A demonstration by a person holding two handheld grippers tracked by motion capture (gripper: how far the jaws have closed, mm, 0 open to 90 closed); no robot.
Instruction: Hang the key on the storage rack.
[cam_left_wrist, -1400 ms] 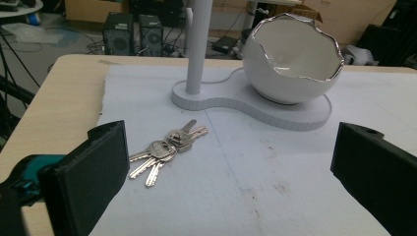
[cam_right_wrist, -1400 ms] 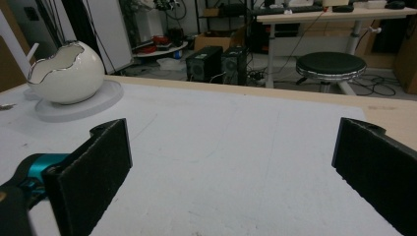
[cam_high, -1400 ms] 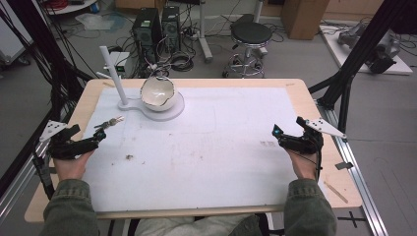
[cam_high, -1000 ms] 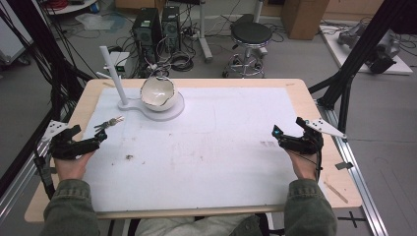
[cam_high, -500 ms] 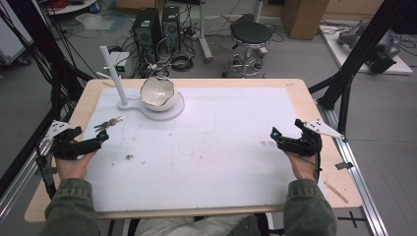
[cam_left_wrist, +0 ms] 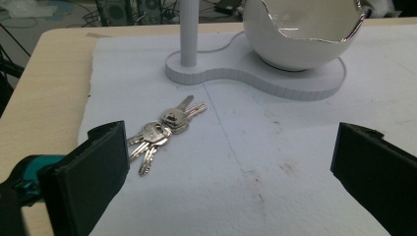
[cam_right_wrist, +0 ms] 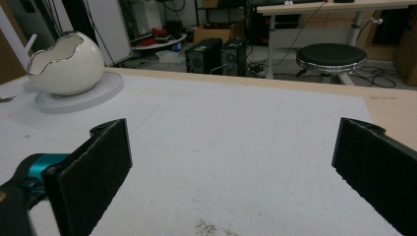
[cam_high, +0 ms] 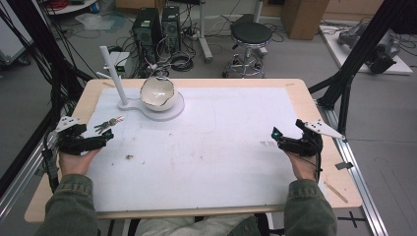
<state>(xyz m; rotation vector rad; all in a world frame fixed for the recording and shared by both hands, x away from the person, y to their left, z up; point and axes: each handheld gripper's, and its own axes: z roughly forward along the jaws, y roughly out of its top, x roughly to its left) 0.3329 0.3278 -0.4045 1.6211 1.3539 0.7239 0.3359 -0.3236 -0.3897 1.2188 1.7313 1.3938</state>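
Between the left gripper's (cam_left_wrist: 231, 172) wide-spread jaws lie keys (cam_left_wrist: 160, 132); the right gripper (cam_right_wrist: 231, 172), equally spread, frames bare mat (cam_right_wrist: 236, 162)

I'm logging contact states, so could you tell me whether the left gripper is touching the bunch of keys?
Apart. The left gripper view shows the left gripper with jaws wide open, and bare white sheet lies between the keys and its nearer jaw.
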